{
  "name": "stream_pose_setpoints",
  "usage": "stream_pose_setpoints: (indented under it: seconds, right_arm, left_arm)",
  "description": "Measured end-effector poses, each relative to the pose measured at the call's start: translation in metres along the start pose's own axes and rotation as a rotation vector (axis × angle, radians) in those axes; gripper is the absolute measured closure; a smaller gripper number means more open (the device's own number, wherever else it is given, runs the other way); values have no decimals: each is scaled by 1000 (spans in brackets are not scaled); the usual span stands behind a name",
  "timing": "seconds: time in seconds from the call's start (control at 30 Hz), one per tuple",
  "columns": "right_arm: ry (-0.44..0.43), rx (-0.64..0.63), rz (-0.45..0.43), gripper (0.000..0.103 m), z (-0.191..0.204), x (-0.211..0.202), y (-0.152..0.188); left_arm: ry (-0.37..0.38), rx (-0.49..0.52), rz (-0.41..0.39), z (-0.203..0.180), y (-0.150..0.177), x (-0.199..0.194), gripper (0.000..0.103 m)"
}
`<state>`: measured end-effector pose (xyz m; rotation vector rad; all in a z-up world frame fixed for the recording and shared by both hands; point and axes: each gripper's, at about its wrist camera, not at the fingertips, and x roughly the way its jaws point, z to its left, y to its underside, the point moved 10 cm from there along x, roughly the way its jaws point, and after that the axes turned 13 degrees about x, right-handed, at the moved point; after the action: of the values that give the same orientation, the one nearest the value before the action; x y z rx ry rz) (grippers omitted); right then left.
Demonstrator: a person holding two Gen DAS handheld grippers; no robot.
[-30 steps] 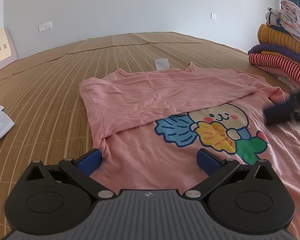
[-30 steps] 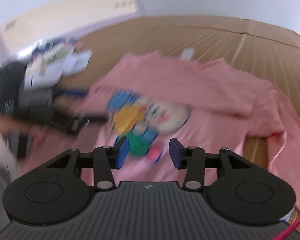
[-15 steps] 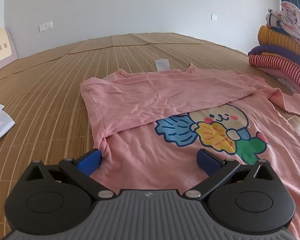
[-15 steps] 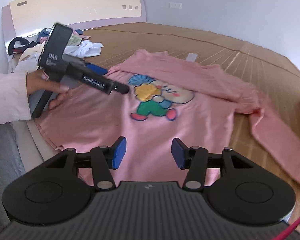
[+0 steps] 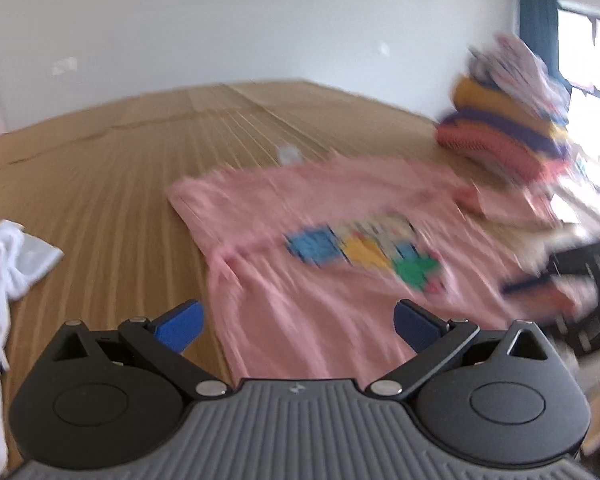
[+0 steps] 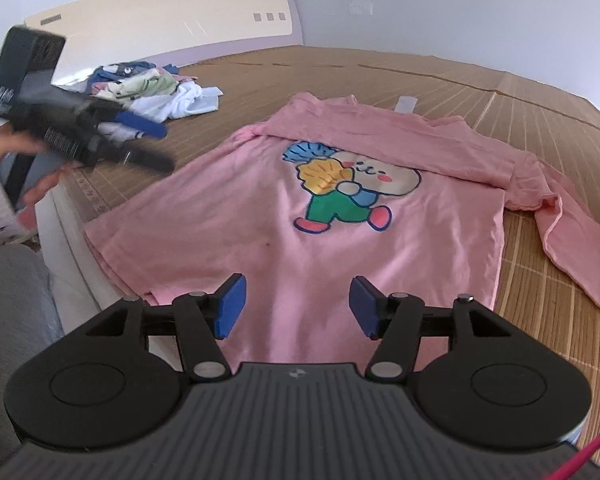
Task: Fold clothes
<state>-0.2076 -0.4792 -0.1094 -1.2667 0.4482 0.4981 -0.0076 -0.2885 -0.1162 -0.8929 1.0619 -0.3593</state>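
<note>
pink long-sleeved shirt (image 5: 320, 280) lies spread on the woven mat (image 5: 120, 184), one sleeve already folded across its chest; in the blurred left wrist view the left gripper (image 5: 296, 322) hangs above the shirt's near hem, jaws spread wide and empty. right wrist view: the right gripper (image 6: 294, 306) hovers over the hem, jaws opening with nothing between them, while the loose sleeve (image 6: 572, 248) trails off to the right. judging by that, the next move calls for pinching this sleeve and laying it across.
</note>
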Motion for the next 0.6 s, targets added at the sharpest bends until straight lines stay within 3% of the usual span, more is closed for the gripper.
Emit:
stream_pose_setpoints:
  seconds: [0.2, 0.3, 0.6]
  right_arm:
    - [21, 1, 8, 37, -4, 0, 3]
    - [34, -17, 11, 36, -6, -1, 5]
    - [30, -24, 20, 29, -5, -1, 5]
  left_arm:
    - [-53, 89, 178, -9, 35, 20, 0]
    - [-59, 38, 198, 2, 46, 15, 0]
    - [-176, -24, 277, 47, 80, -17, 0]
